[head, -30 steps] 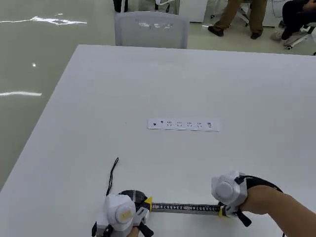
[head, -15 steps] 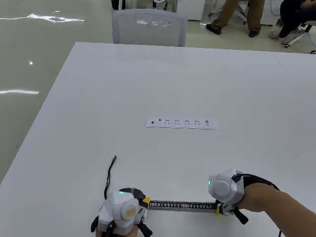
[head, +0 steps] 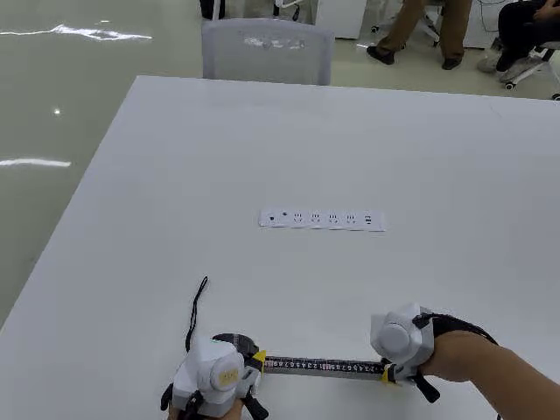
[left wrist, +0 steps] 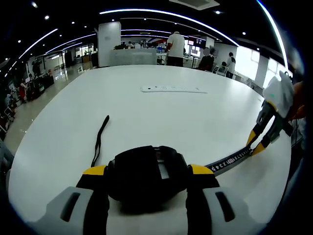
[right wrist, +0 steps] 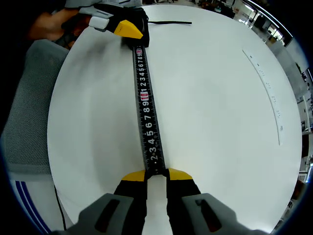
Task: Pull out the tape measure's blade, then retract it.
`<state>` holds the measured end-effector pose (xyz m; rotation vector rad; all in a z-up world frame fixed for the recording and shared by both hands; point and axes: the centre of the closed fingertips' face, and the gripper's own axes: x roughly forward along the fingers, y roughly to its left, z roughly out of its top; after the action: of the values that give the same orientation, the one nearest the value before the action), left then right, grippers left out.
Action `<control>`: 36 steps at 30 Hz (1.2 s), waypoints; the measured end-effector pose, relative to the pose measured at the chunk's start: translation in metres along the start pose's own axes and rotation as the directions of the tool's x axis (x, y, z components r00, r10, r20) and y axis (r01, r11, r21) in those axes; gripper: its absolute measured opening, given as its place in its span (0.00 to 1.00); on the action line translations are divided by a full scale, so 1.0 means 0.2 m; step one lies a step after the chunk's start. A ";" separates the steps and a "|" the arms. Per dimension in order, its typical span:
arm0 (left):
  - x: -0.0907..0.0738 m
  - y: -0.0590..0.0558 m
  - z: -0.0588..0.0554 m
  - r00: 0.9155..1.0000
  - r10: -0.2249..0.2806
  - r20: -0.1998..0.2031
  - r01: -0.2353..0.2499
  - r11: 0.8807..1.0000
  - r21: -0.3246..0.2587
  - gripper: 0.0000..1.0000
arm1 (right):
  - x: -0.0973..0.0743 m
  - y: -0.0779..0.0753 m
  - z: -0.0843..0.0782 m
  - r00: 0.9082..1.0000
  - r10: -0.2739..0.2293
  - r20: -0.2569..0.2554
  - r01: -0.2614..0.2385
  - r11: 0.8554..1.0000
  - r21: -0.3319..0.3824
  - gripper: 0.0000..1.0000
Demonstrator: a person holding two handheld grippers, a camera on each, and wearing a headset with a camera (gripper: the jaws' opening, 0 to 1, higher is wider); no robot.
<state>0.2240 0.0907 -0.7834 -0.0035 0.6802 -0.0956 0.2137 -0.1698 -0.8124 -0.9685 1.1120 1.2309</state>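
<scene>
my left tool [left wrist: 148, 173] is clenched around the black tape measure case [left wrist: 142, 161] at the near edge of the worktop [head: 262, 149]. the left gripper view shows the case wedged between the yellow-tipped jaws, with its cord [left wrist: 99, 139] trailing away. my right tool [right wrist: 156, 174] pinches the tip of the blade [right wrist: 145, 98], which is stretched straight between the two tools. its numbers read clearly in the right gripper view. from the head view, a power strip [head: 322, 220] lies farther up and a chair [head: 267, 52] stands at the far edge.
</scene>
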 end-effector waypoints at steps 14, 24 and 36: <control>-0.01 0.00 0.01 1.000 -0.017 -0.013 0.017 1.000 0.002 0.59 | -0.01 0.02 0.05 1.000 0.018 0.012 -0.018 1.000 0.003 0.13; 0.00 0.01 0.01 1.000 -0.024 -0.017 0.024 1.000 0.001 0.59 | -0.01 0.03 0.08 1.000 0.017 0.008 -0.017 1.000 -0.007 0.14; 0.00 0.01 0.00 0.999 -0.033 -0.021 0.033 0.999 0.004 0.59 | 0.01 0.04 0.12 1.000 0.019 0.021 -0.019 1.000 -0.018 0.14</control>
<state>0.2252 0.0917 -0.7831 -0.0091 0.7012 -0.1289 0.2089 -0.1454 -0.8092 -0.9578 1.0972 1.2656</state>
